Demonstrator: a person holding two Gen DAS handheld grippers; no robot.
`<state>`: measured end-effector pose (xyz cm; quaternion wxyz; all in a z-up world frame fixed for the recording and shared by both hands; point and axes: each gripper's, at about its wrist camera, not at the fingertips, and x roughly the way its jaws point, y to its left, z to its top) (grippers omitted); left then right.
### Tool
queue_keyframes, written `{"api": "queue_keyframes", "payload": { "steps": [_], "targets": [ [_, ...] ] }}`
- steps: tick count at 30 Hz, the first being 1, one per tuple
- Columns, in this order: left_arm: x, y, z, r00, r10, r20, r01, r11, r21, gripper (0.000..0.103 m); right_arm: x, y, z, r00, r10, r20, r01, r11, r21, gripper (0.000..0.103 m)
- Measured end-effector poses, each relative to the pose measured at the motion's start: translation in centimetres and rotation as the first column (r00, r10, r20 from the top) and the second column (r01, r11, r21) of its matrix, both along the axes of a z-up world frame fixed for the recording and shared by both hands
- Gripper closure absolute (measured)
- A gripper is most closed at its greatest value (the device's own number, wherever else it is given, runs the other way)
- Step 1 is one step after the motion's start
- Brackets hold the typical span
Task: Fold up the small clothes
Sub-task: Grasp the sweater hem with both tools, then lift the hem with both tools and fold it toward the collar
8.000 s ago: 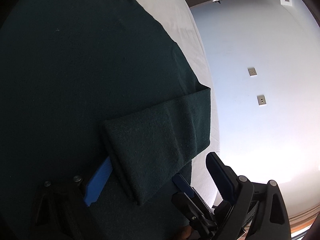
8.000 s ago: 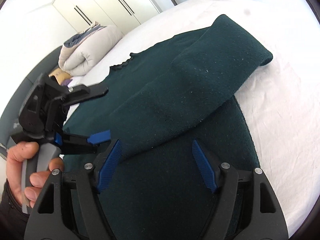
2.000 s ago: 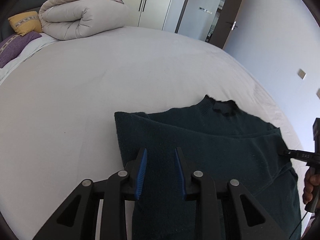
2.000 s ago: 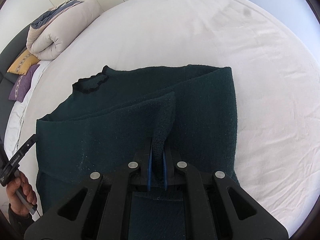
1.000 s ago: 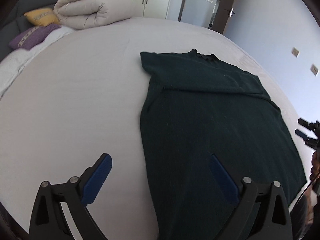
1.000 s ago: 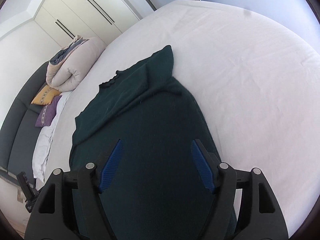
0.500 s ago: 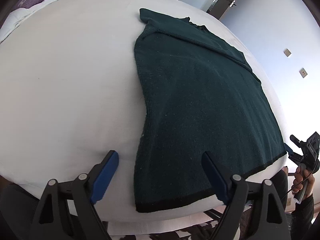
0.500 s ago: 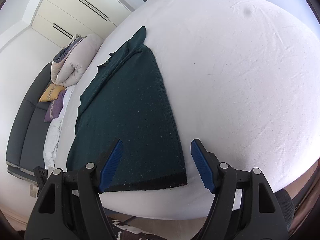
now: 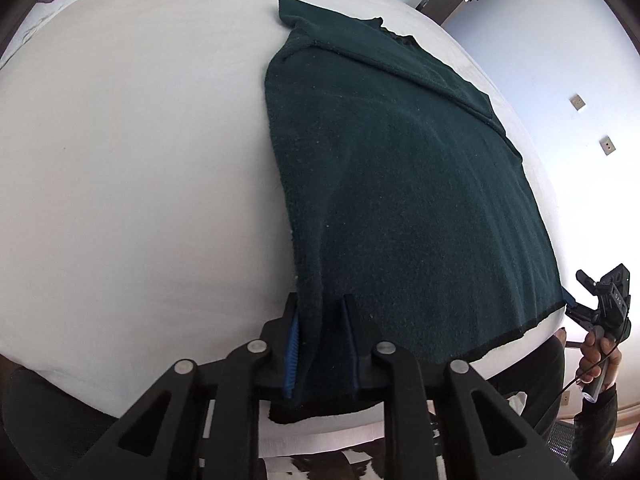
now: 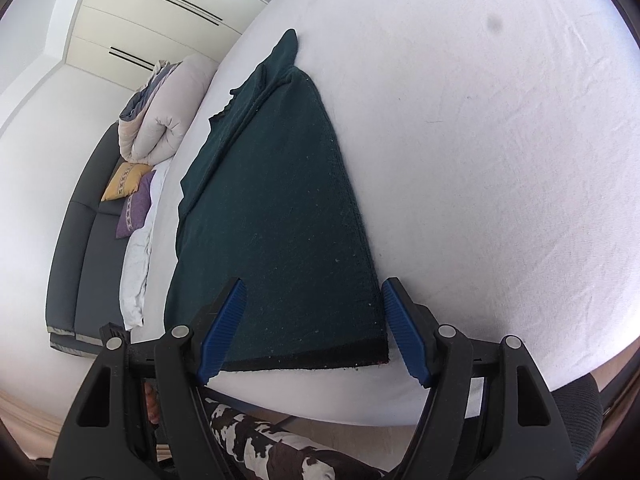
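here the dark green sweater [image 9: 400, 184] lies flat, sleeves folded in.

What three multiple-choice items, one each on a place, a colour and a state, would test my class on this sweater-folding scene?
1. Where does the sweater lie?
A. on the white bed
B. on the floor
C. on the sofa

2. What colour is the sweater?
A. red
B. dark green
C. yellow

3. How do the jaws of the left gripper stand?
A. wide open above the bed
B. shut on nothing
C. shut on the sweater's hem corner

Answers:
1 A, the sweater is spread on the white sheet.
2 B, the knit is dark green in both views.
3 C, the blue pads pinch the cloth, while the right gripper stands open at the other corner.
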<state>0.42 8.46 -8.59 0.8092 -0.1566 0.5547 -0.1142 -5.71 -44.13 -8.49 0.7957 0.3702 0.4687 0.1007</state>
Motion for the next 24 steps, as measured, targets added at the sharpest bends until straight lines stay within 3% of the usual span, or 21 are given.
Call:
{"api": "queue_keyframes", "payload": {
  "steps": [4, 11, 18, 24],
  "targets": [
    [-0.5, 0.2, 0.1, 1.0, -0.001, 0.004, 0.001, 1.0, -0.031, 0.092, 0.1, 0.0, -0.3, 0.999, 0.016, -0.035, -0.015, 1.0, 0.018, 0.045],
    [-0.8, 1.2, 0.0, 0.999, 0.032, 0.01, -0.031, 0.994, -0.105, 0.096, -0.3, 0.2, -1.2, 0.996, 0.023, -0.089, -0.023, 1.0, 0.0, 0.093],
    [-1.6, 2.7, 1.4, 0.994, 0.096, 0.044, -0.085, 0.977, -0.195, 0.097, -0.7, 1.4, 0.2, 0.998, 0.047, -0.052, -0.049, 0.998, -0.039, 0.096],
    [-2.2, 4.4, 3.4, 0.983, 0.157, 0.09, -0.118, 0.932, -0.343, 0.097, -0.1, 1.5, 3.2, 0.998, 0.057, 0.04, -0.058, 0.998, 0.016, 0.096]
  ]
}}
